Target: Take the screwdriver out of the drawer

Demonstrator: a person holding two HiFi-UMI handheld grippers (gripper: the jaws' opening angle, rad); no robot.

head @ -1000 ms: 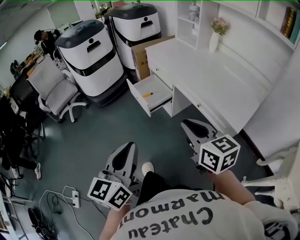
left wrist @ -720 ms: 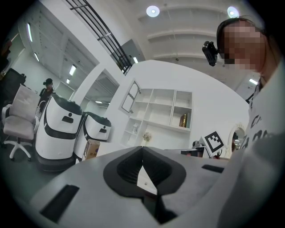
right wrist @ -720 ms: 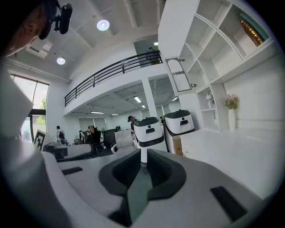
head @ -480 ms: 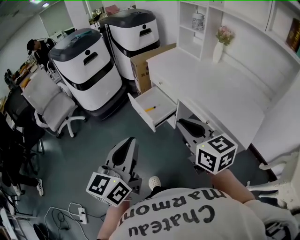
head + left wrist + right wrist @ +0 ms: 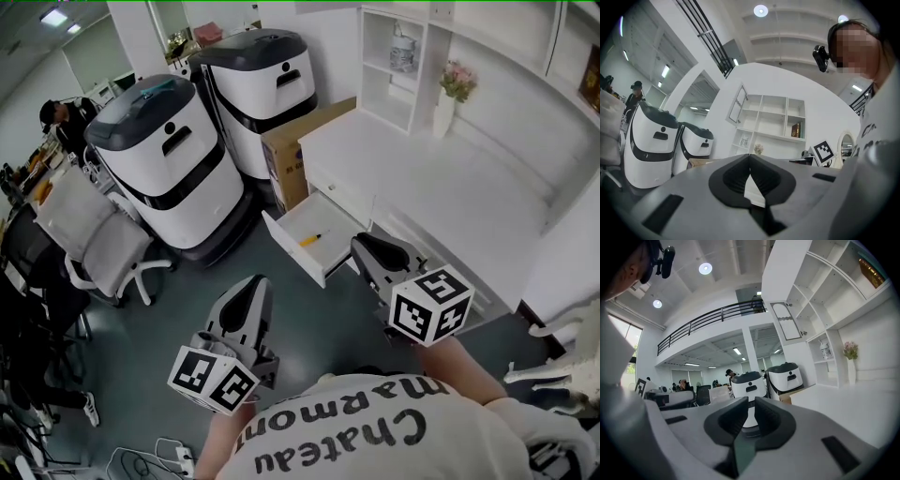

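Office with grey floor; white bench (image 5: 450, 178) had its drawer (image 5: 292, 251) pulled open, and the yellow-handled screwdriver (image 5: 310, 240) lay inside it. Clenched and empty were the left hand-held gripper (image 5: 258, 279) and the right hand-held gripper (image 5: 360, 241), neither touching the screwdriver.

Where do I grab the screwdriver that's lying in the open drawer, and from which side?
Best grip the screwdriver across its yellow middle, from above, jaws straddling its length. It lies flat on the floor of the drawer, and the walls would likely block a sideways approach.
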